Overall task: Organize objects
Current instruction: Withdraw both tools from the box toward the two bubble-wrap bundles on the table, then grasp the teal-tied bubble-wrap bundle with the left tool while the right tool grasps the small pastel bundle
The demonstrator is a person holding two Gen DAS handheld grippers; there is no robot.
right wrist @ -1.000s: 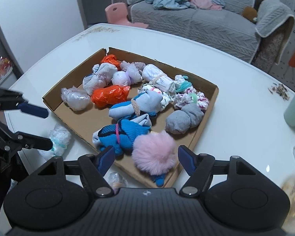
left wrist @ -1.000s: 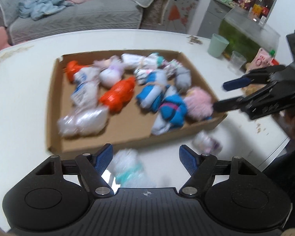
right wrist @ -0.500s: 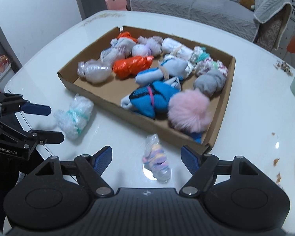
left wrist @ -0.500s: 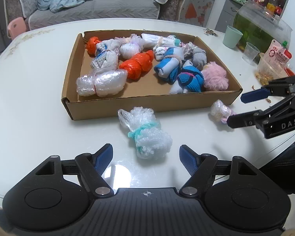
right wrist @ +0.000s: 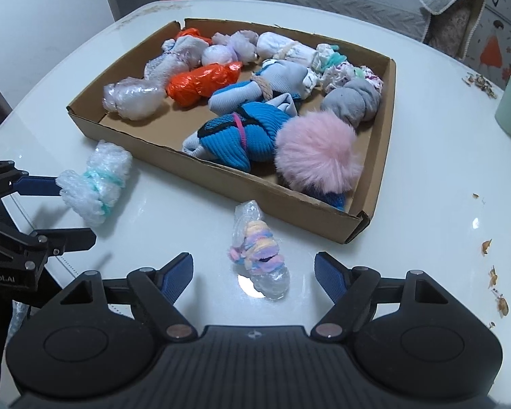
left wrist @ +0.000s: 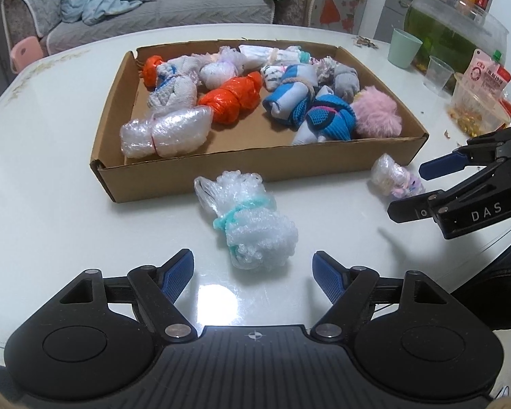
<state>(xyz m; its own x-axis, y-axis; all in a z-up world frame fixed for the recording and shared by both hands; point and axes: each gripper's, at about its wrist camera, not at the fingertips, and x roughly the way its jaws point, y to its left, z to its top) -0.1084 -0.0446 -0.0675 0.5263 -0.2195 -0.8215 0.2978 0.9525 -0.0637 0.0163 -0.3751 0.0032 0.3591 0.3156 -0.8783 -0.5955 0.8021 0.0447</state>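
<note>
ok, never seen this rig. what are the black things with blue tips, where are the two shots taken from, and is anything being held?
No robot arm here: a person holds a two-finger tool in each hand, and each tool has a fisheye camera looking forward along its fingers. The black body and blue pads at the bottom of each picture are that camera's own tool.

In the left view, the left tool is open, with a bubble-wrap bundle tied in teal lying on the white table just ahead of it. The right tool is also open, over a small clear bag with pastel contents. Each tool also appears at the edge of the other's view.

Behind them sits a shallow cardboard box of wrapped bundles, including an orange one and a pink pom-pom. Nothing is held.
</note>
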